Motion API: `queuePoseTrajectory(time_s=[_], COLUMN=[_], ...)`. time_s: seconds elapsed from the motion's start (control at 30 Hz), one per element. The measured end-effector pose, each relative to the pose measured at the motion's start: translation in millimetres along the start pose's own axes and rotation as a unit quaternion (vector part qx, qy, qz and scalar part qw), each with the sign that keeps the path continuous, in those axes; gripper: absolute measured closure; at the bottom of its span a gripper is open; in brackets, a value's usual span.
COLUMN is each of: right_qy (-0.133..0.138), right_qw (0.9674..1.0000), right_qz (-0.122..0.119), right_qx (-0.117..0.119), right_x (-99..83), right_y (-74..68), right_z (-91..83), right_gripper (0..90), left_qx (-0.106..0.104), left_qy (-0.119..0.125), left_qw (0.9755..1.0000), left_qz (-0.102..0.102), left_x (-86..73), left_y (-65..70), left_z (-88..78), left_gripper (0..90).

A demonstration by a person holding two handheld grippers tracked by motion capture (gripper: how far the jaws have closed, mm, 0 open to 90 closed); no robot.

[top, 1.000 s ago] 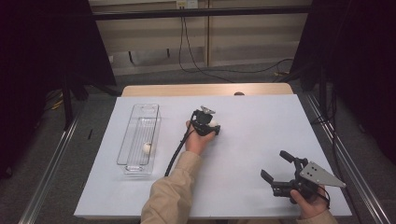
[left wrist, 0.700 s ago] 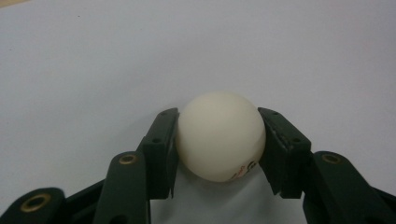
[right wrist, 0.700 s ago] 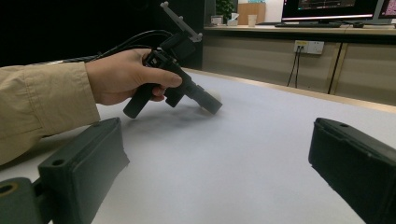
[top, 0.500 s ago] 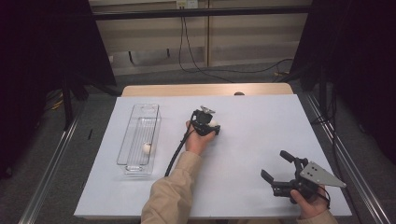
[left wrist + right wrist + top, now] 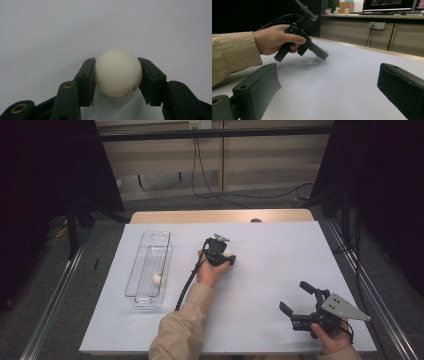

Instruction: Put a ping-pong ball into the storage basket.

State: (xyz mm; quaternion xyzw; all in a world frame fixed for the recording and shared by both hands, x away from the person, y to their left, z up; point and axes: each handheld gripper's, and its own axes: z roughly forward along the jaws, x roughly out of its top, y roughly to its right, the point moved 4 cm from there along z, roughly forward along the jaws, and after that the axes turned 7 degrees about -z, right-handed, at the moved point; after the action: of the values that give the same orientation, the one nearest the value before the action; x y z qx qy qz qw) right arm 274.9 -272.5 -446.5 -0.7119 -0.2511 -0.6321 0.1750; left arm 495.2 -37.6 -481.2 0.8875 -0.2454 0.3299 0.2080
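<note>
The left tool [image 5: 226,256] stands near the middle of the white surface [image 5: 270,270], held in the person's left hand [image 5: 210,272], with its cable trailing back along the tan sleeve [image 5: 175,335]. Its two black jaws are clamped on a white ball [image 5: 118,72]. In the left gripper view the jaws press against opposite sides of the ball, one on each flank, and the ball sits between their tips with its lower part carrying small printed marks. The ball is at the surface; whether it rests on the surface or is raised slightly above it cannot be told. In the high view the ball shows as a pale spot at the tip of the left tool.

The right tool [image 5: 294,301] is held in the right hand [image 5: 332,337] at the near right corner of the surface, well apart from the left tool. Its jaws stand apart with nothing between them, and the grey three-cornered plate lies on top of its body. In the right gripper view the two jaws frame bare surface, and the left hand with its tool is visible farther off.

A clear tray [image 5: 150,265] lies lengthwise on the left part of the surface, well apart from both tools. A second white ball [image 5: 157,279] lies inside the tray, toward its near end.
</note>
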Motion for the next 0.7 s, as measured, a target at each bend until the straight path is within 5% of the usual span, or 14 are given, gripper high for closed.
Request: queuePoseTrajectory(time_s=[0.7], right_qy=[0.001], right_qw=[1.0000], right_qz=[-0.006], right_qx=[0.000], right_x=[0.8], right_y=[-1.9], right_z=[1.9], right_gripper=[2.9], left_qx=[-0.010], left_qy=[0.000], left_qw=[1.0000], left_qz=[0.002], left_x=[-8.1], left_y=[-0.9], left_z=[-21.9], left_gripper=[51.1])
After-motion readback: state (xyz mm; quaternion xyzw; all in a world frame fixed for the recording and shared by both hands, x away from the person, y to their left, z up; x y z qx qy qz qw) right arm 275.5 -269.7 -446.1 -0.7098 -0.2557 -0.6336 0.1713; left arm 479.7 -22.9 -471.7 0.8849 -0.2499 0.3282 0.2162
